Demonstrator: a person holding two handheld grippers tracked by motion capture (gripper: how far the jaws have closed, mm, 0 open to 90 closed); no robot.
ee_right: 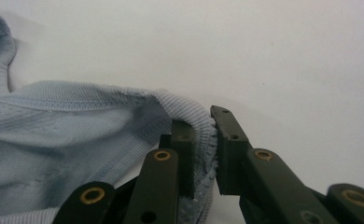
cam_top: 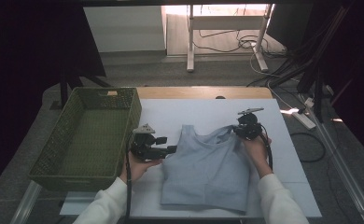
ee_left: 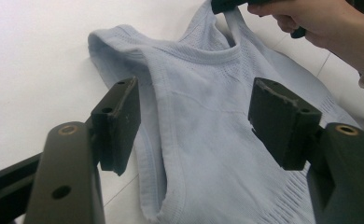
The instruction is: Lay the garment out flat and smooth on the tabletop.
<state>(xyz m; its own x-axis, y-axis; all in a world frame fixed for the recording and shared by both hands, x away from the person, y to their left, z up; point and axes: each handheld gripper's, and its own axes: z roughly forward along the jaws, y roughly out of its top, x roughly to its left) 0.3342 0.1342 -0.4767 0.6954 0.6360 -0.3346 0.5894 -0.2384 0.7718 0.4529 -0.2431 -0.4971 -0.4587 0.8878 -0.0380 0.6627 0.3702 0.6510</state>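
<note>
A pale blue sleeveless knit top [cam_top: 208,168] lies flat on the white table [cam_top: 199,109], neck towards the far side. My right gripper [cam_top: 238,130] is shut on its right shoulder strap, lifting that strap a little; in the right gripper view the ribbed strap [ee_right: 189,109] is pinched between the jaws of my right gripper [ee_right: 202,126]. My left gripper [cam_top: 171,149] hovers open beside the top's left armhole. In the left gripper view its jaws stand wide over the top [ee_left: 217,140], with nothing between the pads of my left gripper [ee_left: 194,107]. The person's other hand [ee_left: 320,23] holds the far strap.
A green woven basket [cam_top: 132,121] stands at the table's left, with nothing in it. Cables and a power strip [cam_top: 306,119] lie on the floor to the right, and a white stand's legs [cam_top: 189,56] are beyond the far edge.
</note>
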